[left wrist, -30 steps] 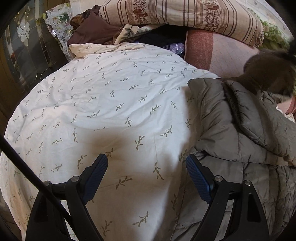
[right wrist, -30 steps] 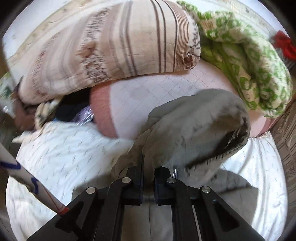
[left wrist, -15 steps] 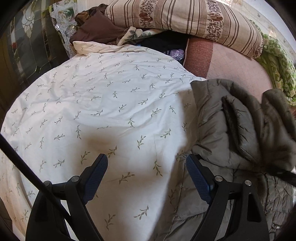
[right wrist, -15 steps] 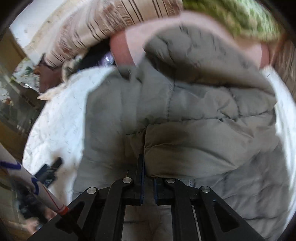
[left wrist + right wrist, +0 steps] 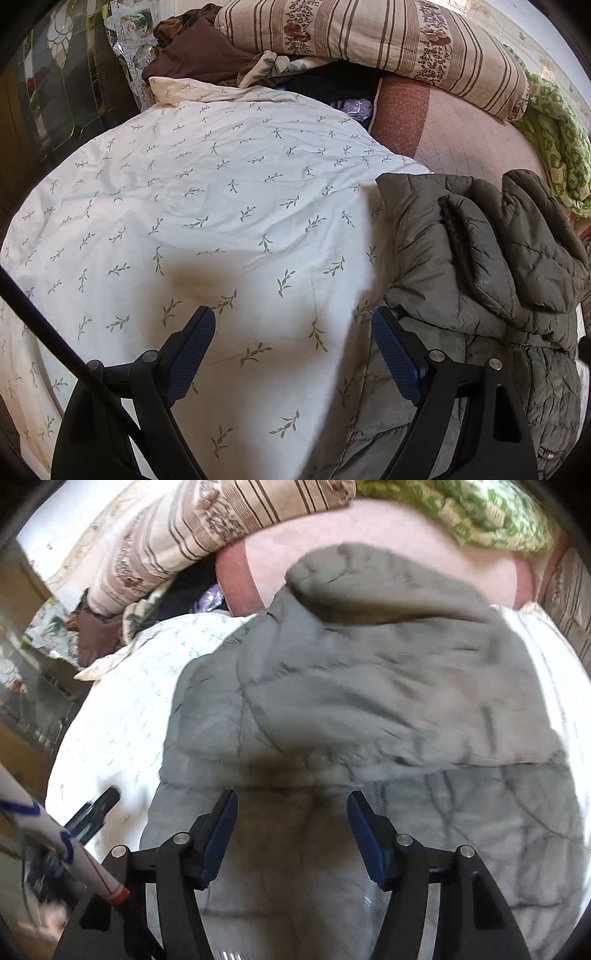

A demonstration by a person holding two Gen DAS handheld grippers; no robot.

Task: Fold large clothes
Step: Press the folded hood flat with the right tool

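the white leaf-print sheet (image 5: 207, 229) is lying wide and bare under the left gripper (image 5: 293, 347), whose jaws are standing apart. the grey quilted jacket (image 5: 354, 701) is lying on the sheet's right side, folded over. the right gripper (image 5: 291, 830), clamped on it a second ago, has just been opening; nothing is pinched

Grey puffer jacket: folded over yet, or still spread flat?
Partly folded: the jacket has its top section doubled over its quilted body on the leaf-print sheet.
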